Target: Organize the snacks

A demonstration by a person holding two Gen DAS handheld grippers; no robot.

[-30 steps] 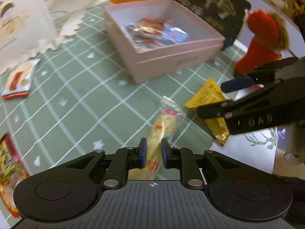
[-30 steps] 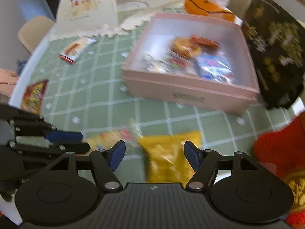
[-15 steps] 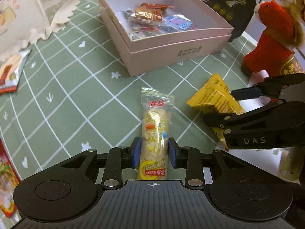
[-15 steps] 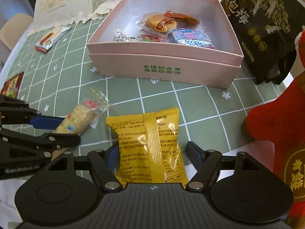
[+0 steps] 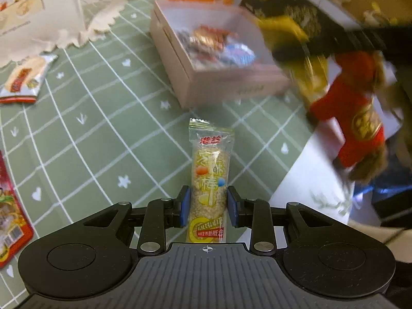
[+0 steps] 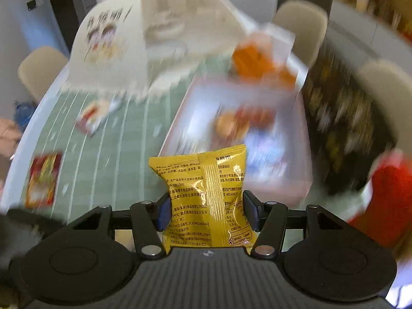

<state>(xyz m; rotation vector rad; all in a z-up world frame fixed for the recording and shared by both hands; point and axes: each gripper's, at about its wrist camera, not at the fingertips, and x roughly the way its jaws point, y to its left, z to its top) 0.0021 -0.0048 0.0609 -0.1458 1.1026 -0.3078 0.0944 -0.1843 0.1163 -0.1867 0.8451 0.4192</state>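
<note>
In the left wrist view, the left gripper (image 5: 208,206) has its 2 blue pads against the sides of a long cereal bar (image 5: 209,180) in a clear wrapper. Its jaws opened a little in the last second, and the pads touch the wrapper on both sides. The bar points away from the gripper, over the green checked tablecloth (image 5: 103,134). Ahead stands the pink box (image 5: 219,77), with several wrapped snacks inside. A red plush toy (image 5: 358,118) stands to the right of the box, and a blurred yellow shape hangs at the box's right edge. A red and white packet (image 5: 23,79) lies far left, near a white paper bag (image 5: 38,13).

In the right wrist view, the right gripper (image 6: 207,212) is closed on a yellow snack bag (image 6: 206,195), pinching it at its waist; its jaws have just been closing. The bag is raised above the table, in front of the pink box (image 6: 296,159), which is very blurred. An orange packet (image 6: 257,61) sits behind the box. A red packet (image 6: 43,180) lies at the left edge of the cloth.
</note>
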